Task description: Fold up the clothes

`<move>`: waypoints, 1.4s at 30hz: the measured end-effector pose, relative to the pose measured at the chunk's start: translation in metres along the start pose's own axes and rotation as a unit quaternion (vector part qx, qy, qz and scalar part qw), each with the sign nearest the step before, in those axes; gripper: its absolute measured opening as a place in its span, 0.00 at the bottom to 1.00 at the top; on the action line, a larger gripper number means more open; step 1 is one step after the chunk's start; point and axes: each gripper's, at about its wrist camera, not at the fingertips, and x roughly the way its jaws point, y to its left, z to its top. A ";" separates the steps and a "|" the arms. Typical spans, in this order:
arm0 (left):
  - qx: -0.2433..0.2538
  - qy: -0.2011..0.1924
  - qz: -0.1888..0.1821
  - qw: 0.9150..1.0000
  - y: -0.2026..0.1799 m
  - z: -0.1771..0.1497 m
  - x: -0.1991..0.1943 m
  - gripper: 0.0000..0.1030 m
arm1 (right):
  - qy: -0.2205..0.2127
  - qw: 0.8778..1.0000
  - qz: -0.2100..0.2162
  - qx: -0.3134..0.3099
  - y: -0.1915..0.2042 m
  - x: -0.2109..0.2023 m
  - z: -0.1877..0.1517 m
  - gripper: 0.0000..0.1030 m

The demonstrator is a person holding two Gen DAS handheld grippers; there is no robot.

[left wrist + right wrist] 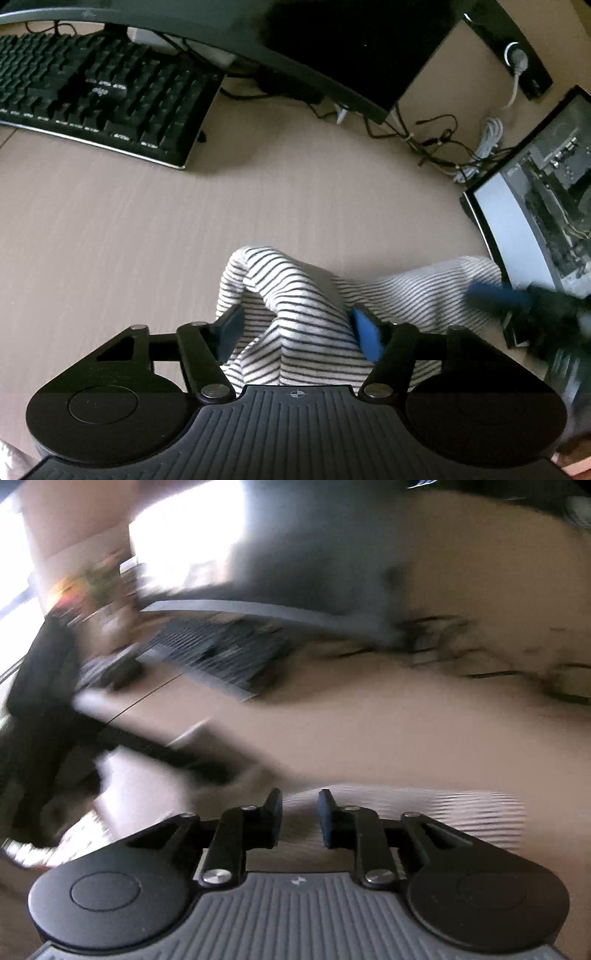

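A white garment with thin dark stripes is bunched up and lifted off the beige desk. My left gripper is shut on a thick fold of it, with cloth spilling between the blue pads. In the left wrist view my right gripper's blue finger is blurred and lies on the garment's right end. The right wrist view is blurred by motion. There my right gripper has a narrow gap with striped cloth behind it. Whether it grips the cloth is unclear.
A black keyboard lies at the far left of the desk. A curved monitor stands behind it. Tangled cables lie at the back right. A glass-sided computer case stands at the right edge.
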 end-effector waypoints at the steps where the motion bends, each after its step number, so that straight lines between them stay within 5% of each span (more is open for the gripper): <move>1: 0.004 0.001 0.001 1.000 -0.001 -0.001 0.001 0.65 | -0.009 0.999 -0.034 0.017 -0.012 -0.004 0.001 0.30; 4: 0.003 0.007 -0.003 1.000 0.001 -0.001 0.003 0.66 | -0.007 0.990 -0.122 0.069 -0.044 -0.001 -0.003 0.55; 6: -0.010 0.011 -0.009 1.000 0.005 -0.001 0.005 0.68 | 0.031 0.987 -0.128 0.096 -0.058 0.011 -0.011 0.62; 9: -0.035 0.018 -0.022 0.999 0.011 0.000 0.011 0.71 | 0.067 0.983 -0.084 0.148 -0.070 0.025 -0.032 0.60; 14: -0.029 0.021 -0.028 0.999 0.002 0.009 0.027 0.71 | 0.061 0.984 -0.062 0.159 -0.084 0.030 -0.033 0.46; 22: 0.002 0.012 -0.020 1.000 -0.012 0.055 0.056 0.55 | 0.036 0.979 -0.037 0.196 -0.112 0.053 -0.013 0.31; 27: 0.054 -0.042 -0.038 0.997 -0.042 0.101 0.062 0.52 | -0.018 0.977 -0.060 0.203 -0.135 0.042 0.009 0.29; 30: 0.072 -0.034 -0.030 0.996 -0.047 0.103 0.072 0.55 | -0.021 0.976 -0.088 0.198 -0.144 0.038 0.006 0.30; 33: 0.064 0.001 -0.002 0.998 -0.033 0.086 0.090 0.63 | 0.003 0.974 -0.101 0.203 -0.145 0.045 -0.015 0.33; 35: 0.035 -0.001 -0.014 0.999 -0.016 0.078 0.088 0.77 | 0.003 0.973 -0.100 0.206 -0.142 0.045 -0.028 0.36; 42: 0.013 -0.056 0.002 0.998 -0.005 0.087 0.045 0.73 | 0.002 0.977 -0.121 0.176 -0.119 0.042 -0.030 0.37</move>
